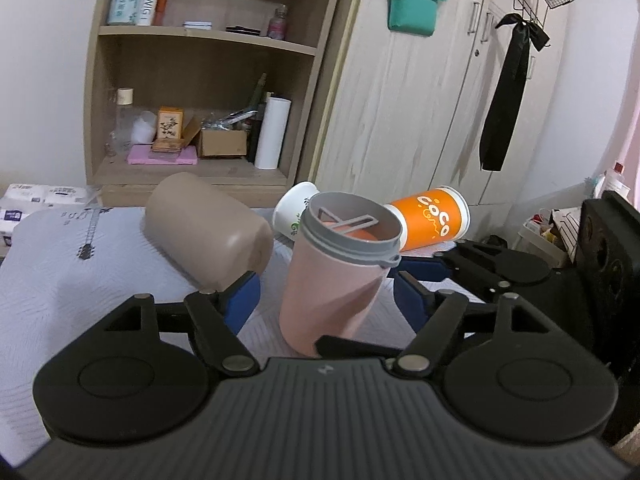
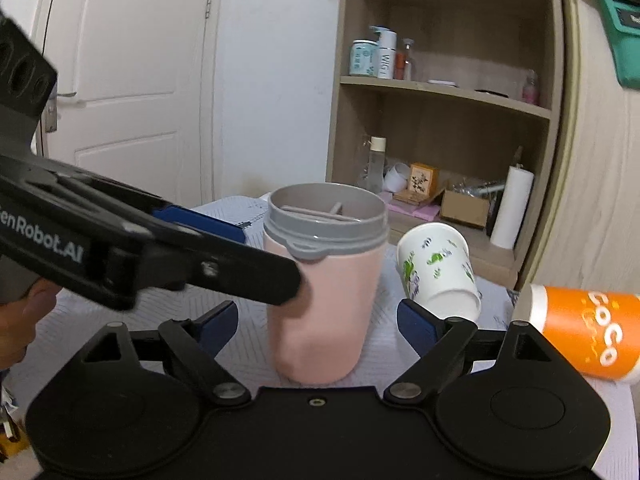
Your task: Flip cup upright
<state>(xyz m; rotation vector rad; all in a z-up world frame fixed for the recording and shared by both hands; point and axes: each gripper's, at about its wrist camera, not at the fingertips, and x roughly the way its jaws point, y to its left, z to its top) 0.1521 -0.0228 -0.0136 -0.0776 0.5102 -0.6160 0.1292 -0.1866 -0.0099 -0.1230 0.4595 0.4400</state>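
Nearest the lens, the left gripper [image 1: 322, 300] has its blue pads spread wide to either side of the pink cup [image 1: 332, 276], neither pad pressing on it. The right gripper [image 2: 316, 320] is likewise released, jaws apart with the same cup [image 2: 324, 300] between them. The cup stands mouth-up on its base with its grey rim on top, leaning a little in the left view, though the fisheye may exaggerate that. So the flip looks done for this cup, and the step in hand is letting go; the next move calls for backing both grippers straight away without brushing its walls. Three others lie on their sides: a brown cup [image 1: 208, 228] to the left, a white floral paper cup [image 2: 438, 272] just behind, and an orange paper cup [image 2: 588, 332] to the right. They rest on a table [image 1: 60, 272] under a pale patterned cloth. Beyond are a wooden shelf unit [image 1: 200, 92] crowded with bottles and boxes, a wardrobe [image 1: 420, 120] and a white door [image 2: 128, 80].
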